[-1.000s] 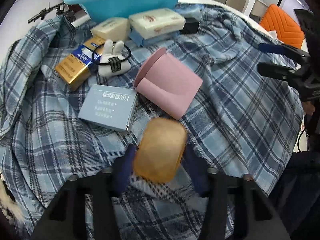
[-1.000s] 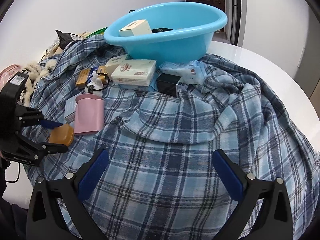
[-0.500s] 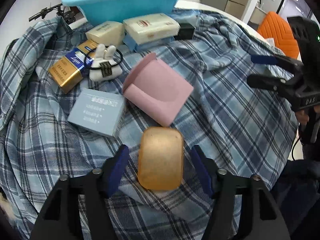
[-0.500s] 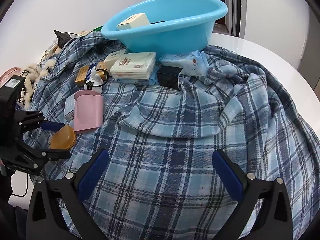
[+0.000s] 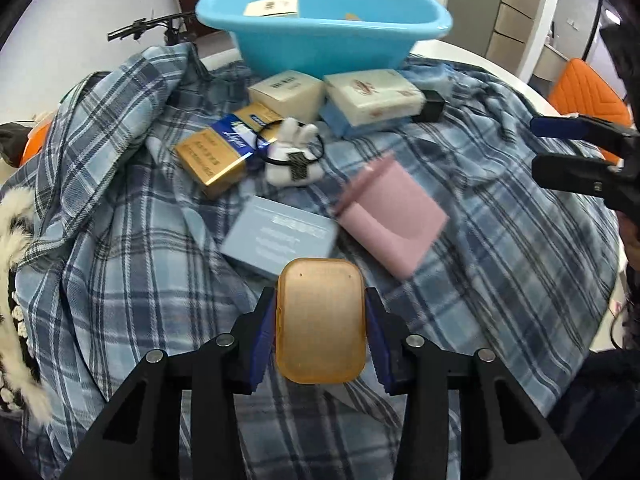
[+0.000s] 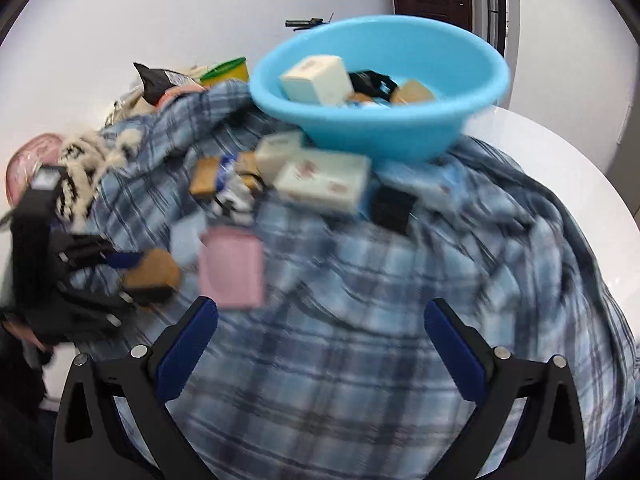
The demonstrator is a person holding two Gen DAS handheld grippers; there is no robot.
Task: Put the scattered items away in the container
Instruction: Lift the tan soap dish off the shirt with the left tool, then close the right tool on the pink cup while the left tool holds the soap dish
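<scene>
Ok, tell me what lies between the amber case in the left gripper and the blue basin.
The left gripper grips the amber case. Ahead lie the grey-blue box, pink cup, plush toy and cream boxes, all low before the blue basin; lifted over them, nothing blocks it.

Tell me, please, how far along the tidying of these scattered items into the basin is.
Partly done. The blue basin already holds a cream box and a few other bits. The left gripper is shut on the amber case; the right gripper is open and holds nothing. Left on the plaid cloth: pink cup, grey box, gold box, plush toy and tissue packs.
</scene>
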